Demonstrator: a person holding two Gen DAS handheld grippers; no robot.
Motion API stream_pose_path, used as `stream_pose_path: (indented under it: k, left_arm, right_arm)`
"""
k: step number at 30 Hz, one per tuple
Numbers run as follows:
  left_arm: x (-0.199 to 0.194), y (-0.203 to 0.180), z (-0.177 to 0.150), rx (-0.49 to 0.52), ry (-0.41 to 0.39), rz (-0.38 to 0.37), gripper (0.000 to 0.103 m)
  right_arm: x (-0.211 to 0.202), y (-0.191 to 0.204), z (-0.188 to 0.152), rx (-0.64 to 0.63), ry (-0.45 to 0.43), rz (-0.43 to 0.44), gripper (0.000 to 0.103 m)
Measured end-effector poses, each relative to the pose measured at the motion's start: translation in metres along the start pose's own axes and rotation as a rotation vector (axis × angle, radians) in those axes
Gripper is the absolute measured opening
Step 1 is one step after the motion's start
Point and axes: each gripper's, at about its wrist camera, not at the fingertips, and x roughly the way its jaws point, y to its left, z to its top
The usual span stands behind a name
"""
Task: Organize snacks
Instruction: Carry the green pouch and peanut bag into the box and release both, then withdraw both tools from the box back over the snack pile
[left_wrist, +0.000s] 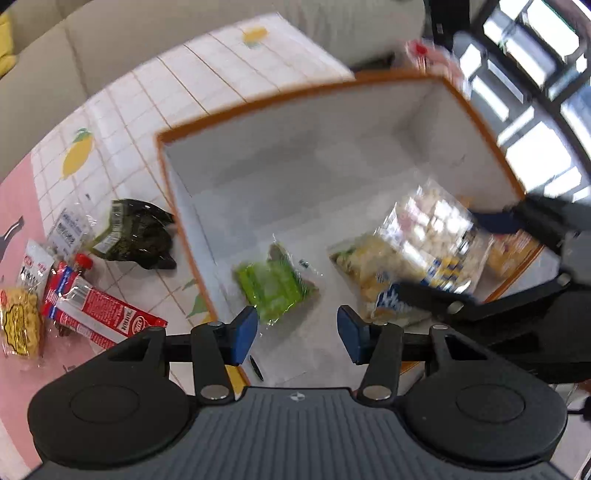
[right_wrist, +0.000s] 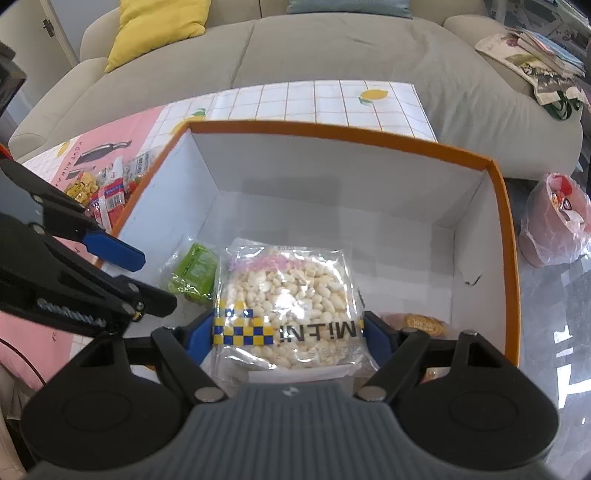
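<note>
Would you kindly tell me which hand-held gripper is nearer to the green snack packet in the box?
Left. The left hand-held gripper hovers open just above the green snack packet; the right hand-held gripper sits beside it, gripping the clear bag.

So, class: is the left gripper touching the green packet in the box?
Apart. The left wrist view shows the left gripper open above the green packet, box floor visible between its fingers.

Box (right_wrist: 511, 236): matt white card inside, orange rim. Puffed-snack bag (right_wrist: 284, 295) and green packet (right_wrist: 195, 271): clear, glossy, crinkled plastic film. Sofa (right_wrist: 332, 48): beige woven cloth, matt; worktop (right_wrist: 314, 103) cover: smooth printed sheet with slight sheen; tongs (left_wrist: 297, 332): matt black plastic, blue pads, bright metal rivets.
</note>
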Motion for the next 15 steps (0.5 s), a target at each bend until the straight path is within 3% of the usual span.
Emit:
stream_pose_path:
  k: [7, 15]
  left_arm:
    - [-0.042, 0.028, -0.010, -0.151, -0.171, 0.005, 0.058]
    - [-0.042, 0.044, -0.026, -0.205, -0.184, 0.056, 0.058]
  right_arm:
    - [0.010, 0.025, 0.015, -0.045, -0.008, 0.035, 0.079]
    - [0.032, 0.049, 0.020, 0.024, 0.038, 0.097, 0.079]
